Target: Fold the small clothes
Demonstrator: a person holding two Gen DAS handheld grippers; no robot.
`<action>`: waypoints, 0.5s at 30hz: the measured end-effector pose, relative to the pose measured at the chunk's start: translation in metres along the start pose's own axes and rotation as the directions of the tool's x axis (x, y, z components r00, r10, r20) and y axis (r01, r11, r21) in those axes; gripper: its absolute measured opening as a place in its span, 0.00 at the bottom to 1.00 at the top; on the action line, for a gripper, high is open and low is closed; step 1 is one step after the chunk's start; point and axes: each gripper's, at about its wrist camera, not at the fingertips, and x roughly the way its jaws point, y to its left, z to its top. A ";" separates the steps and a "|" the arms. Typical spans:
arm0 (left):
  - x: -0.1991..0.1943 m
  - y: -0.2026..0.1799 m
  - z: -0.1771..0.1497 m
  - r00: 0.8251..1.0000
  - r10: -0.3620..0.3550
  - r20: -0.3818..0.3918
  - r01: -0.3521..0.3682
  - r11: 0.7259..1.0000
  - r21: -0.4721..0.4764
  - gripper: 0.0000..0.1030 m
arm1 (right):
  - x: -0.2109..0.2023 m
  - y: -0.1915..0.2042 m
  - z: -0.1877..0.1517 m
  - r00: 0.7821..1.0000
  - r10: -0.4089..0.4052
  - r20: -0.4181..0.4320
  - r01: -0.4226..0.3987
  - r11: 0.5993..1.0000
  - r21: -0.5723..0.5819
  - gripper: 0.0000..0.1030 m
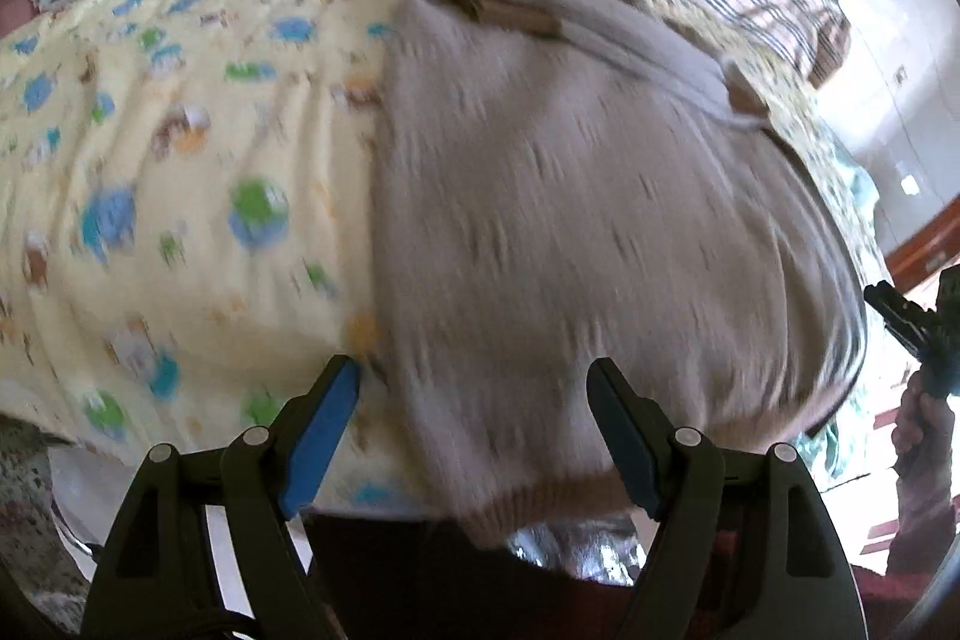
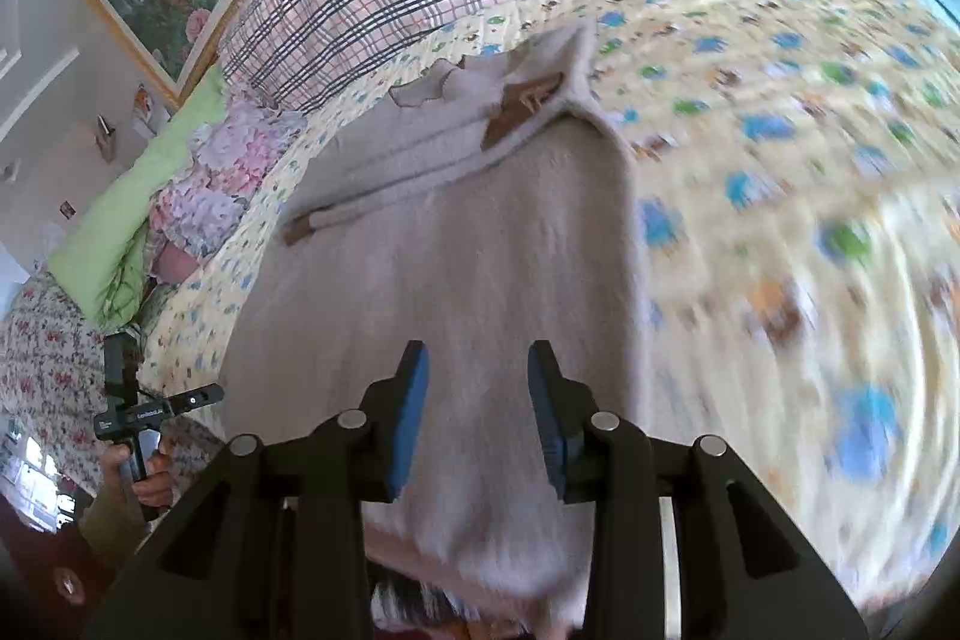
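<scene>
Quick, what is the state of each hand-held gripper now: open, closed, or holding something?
Left hand-held gripper: open wide, holding nothing, above the near edge of the grey sweater.
Right hand-held gripper: open, holding nothing, over the sweater.

Soft daylight filled both fisheye views, bright and washed out on the white wall [image 1: 888, 58], while motion blur smeared the yellow printed cotton bedsheet [image 2: 780, 196] and the fuzzy beige knitted garment [image 1: 570, 220], and dark rounded vignettes bent every edge.
</scene>
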 end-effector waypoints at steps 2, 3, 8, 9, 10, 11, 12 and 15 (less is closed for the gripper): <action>0.006 -0.002 -0.014 0.999 -0.040 -0.022 0.040 0.999 -0.018 0.77 | -0.008 -0.005 -0.012 1.000 -0.007 -0.006 0.007 1.000 0.015 0.36; 0.006 -0.004 -0.019 0.999 -0.039 -0.014 0.039 0.999 -0.013 0.77 | -0.012 -0.009 -0.020 1.000 -0.008 -0.007 0.008 1.000 0.025 0.36; 0.008 -0.007 -0.035 0.997 -0.076 0.008 0.077 0.997 -0.010 0.77 | -0.022 -0.020 -0.044 1.000 0.005 -0.013 -0.005 0.999 0.046 0.39; 0.008 -0.006 -0.036 0.996 -0.087 0.013 0.087 0.996 -0.016 0.77 | -0.022 -0.021 -0.046 1.000 0.005 -0.021 -0.004 0.999 0.042 0.40; 0.008 -0.005 -0.037 0.995 -0.095 0.019 0.096 0.995 -0.022 0.77 | -0.020 -0.021 -0.050 0.999 0.005 -0.038 -0.004 0.999 0.033 0.40; 0.008 -0.004 -0.037 0.995 -0.101 0.026 0.102 0.994 -0.030 0.76 | -0.019 -0.020 -0.054 0.999 0.008 -0.047 -0.007 1.000 0.026 0.40; 0.009 -0.004 -0.038 0.994 -0.102 0.030 0.103 0.994 -0.035 0.75 | -0.017 -0.019 -0.057 0.999 0.015 -0.050 -0.015 1.000 0.016 0.40; 0.010 -0.008 -0.036 0.997 -0.067 0.035 0.067 0.998 -0.015 0.60 | -0.009 -0.018 -0.062 0.997 0.038 -0.062 -0.038 0.999 0.007 0.40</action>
